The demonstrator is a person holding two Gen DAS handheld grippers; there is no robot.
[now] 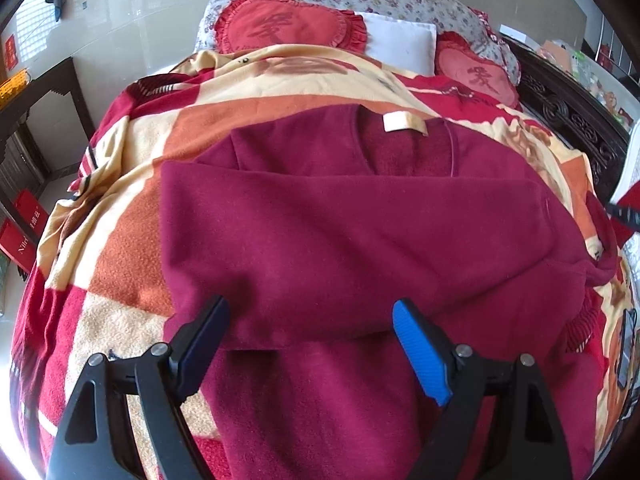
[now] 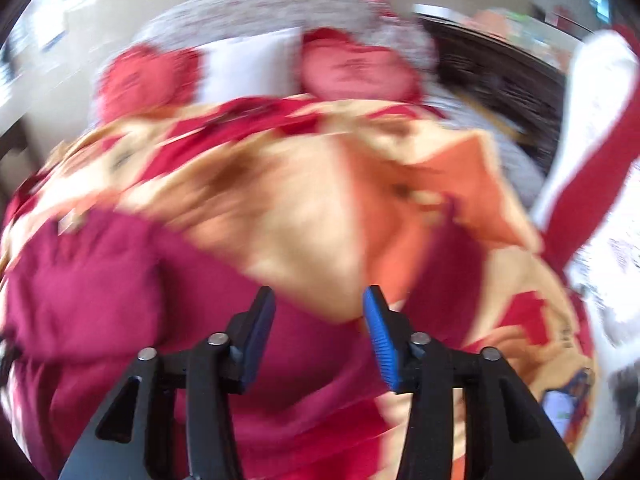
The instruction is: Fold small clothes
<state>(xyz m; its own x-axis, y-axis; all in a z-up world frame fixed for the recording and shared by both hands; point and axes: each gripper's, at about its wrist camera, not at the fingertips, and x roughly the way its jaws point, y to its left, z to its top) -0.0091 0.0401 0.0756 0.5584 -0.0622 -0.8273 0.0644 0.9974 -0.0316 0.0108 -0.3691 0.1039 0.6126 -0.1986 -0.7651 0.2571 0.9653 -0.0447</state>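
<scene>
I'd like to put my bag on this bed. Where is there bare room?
Free blanket lies on the left, between the maroon top and the bed's left edge, and in a strip between the top's collar and the heart cushions. The middle is taken by the top; the head end is crowded with pillows.

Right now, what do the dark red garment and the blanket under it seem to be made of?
The dark red garment looks like soft fleece or brushed knit: matte, with a fine fuzzy nap and no sheen. The blanket looks like thick plush fleece, probably synthetic: its cream and orange patches show a coarser, tufted pile. The exact fibre cannot be told from the look alone.
</scene>
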